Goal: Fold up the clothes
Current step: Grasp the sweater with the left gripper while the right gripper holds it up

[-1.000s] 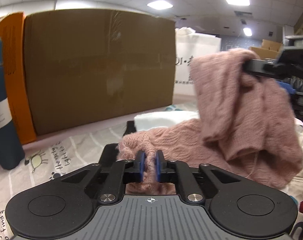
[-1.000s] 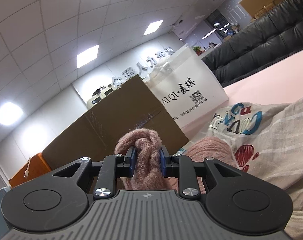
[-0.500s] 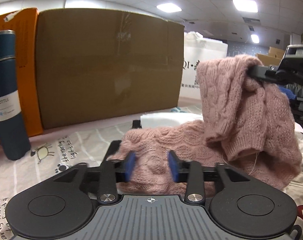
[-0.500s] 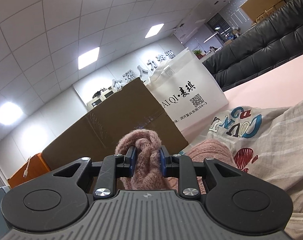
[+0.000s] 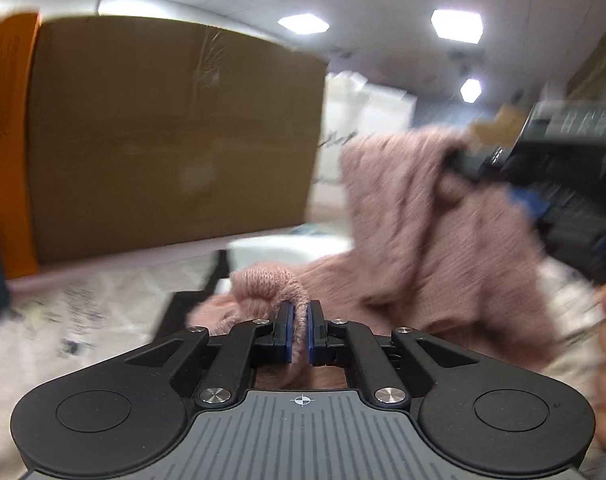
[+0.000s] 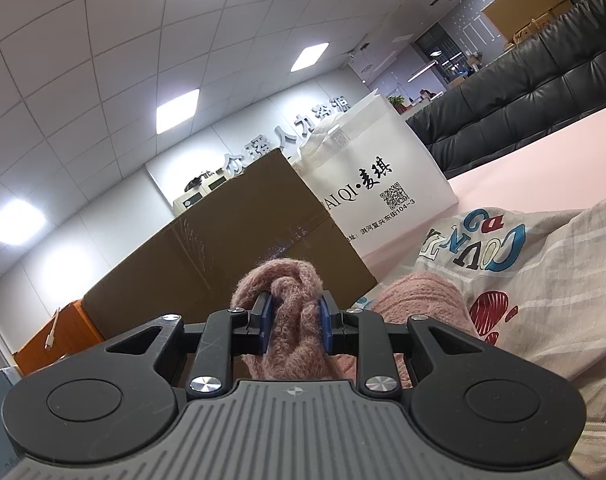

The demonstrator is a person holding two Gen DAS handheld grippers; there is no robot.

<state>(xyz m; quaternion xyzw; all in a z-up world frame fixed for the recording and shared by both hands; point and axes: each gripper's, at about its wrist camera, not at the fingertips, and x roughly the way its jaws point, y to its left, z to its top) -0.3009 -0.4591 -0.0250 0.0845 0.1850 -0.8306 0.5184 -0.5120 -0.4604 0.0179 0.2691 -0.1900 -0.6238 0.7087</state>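
**Both grippers clamped on the pink sweater**

While the left wrist view is smeared with blur, the left gripper (image 5: pixel 297 330) plainly has its blue-padded fingers (image 5: pixel 287 322) pinched nearly together on a thin fold of the pink knit sweater (image 5: pixel 407 240). Most of that sweater lies bunched on the printed cloth (image 5: pixel 83 300) covering the surface, just beyond the gripper, and one end of it rises on the right, where the right gripper (image 5: pixel 483 168) holds it up.

From the right wrist view, the right gripper (image 6: pixel 294 314) is closed on a thick twisted bunch of the same sweater (image 6: pixel 291 300), fingers (image 6: pixel 266 318) held apart only by the wool. A large cardboard box (image 6: pixel 239 248) stands at the far side, a white paper bag (image 6: pixel 383 184) to its right, and a grey printed garment (image 6: pixel 543 280) lies on the right.
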